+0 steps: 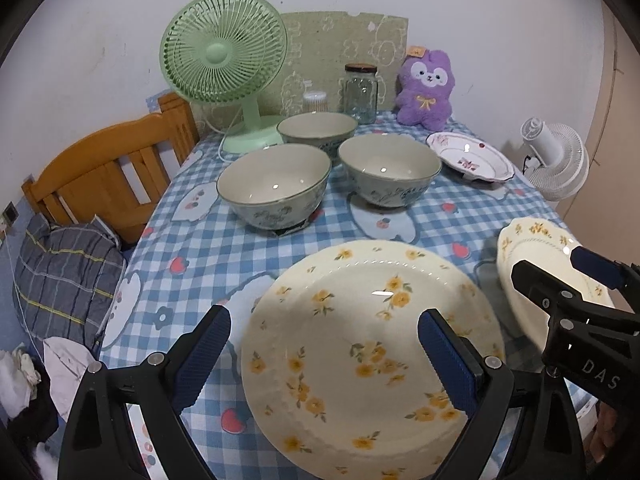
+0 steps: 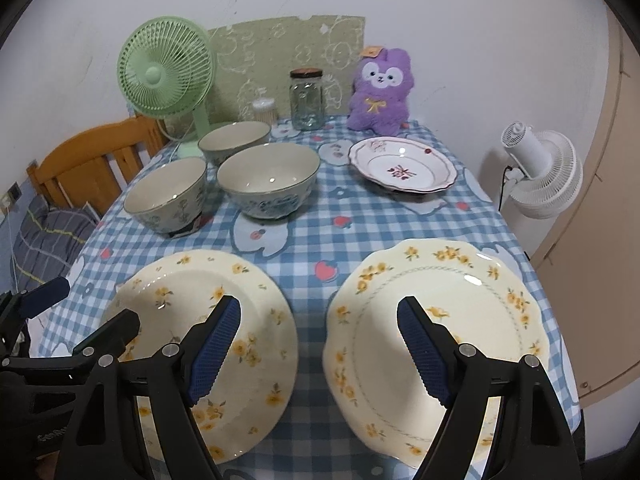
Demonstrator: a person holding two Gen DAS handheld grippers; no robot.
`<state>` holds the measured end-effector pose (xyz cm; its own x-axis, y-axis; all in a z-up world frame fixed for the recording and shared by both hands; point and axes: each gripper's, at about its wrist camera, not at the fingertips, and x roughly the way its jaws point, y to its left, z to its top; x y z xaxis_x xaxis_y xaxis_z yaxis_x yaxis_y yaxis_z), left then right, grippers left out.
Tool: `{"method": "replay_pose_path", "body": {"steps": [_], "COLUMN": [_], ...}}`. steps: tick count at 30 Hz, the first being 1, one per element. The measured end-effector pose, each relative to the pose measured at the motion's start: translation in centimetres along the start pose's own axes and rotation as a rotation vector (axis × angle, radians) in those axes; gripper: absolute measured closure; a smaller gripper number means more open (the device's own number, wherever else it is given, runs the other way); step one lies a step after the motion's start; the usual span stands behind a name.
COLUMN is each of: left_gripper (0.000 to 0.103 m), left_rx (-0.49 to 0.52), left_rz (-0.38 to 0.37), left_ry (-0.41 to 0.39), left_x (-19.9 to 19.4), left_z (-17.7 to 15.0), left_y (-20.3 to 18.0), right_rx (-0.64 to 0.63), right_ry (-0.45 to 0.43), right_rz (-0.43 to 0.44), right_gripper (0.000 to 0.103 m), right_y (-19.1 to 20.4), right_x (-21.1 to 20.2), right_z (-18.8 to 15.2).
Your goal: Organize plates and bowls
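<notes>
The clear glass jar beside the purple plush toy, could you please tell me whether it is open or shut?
Shut: the clear glass jar stands upright with its dark lid on top, seated across the mouth in both views. It looks empty.

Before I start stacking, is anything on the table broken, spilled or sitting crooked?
Nothing stands out. The three cream bowls with blue floral outsides sit upright, and the two yellow-flowered cream plates and the pink-patterned white plate lie flat on the checked tablecloth, unchipped.

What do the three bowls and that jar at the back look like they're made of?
The bowls look like glazed ceramic: glossy cream insides with sharp highlights, blue pattern outside. The jar looks like clear glass, since you see through it, with a dark lid, material unclear.
</notes>
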<state>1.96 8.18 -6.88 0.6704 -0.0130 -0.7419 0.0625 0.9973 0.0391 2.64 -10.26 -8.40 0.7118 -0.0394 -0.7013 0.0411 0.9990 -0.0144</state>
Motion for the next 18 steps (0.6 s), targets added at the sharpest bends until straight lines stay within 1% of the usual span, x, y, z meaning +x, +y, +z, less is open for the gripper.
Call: {"method": "replay_pose_path", "body": {"steps": [3, 10, 15, 18], "left_gripper": [0.007, 0.008, 0.009, 0.012], "left_rx": [-0.014, -0.035, -0.036, -0.046], "left_rz": [-0.008, -0.007, 0.003, 0.005], "left_ry": [0.016, 0.05, 0.073, 0.091], "left_x": [0.8, 2.4, 3.5, 4.0], "left_z": [-0.3, -1.3, -1.9, -2.2], "left_y": [0.7, 2.2, 3.0, 3.6], "right_rx": [-0.024, -0.063, -0.049, -0.042], "right_ry": [0.016, 0.074, 0.09, 0.092], "right_rz": [-0.011, 0.007, 0.031, 0.039], "right_gripper": [0.02, 0.02, 0.02, 0.021], "right_y": [0.7, 2.4, 2.7, 2.8], "right_x": [0.8, 3.1, 3.9, 4.2], "right_z": [-0.2, -0.9, -1.2, -1.3]}}
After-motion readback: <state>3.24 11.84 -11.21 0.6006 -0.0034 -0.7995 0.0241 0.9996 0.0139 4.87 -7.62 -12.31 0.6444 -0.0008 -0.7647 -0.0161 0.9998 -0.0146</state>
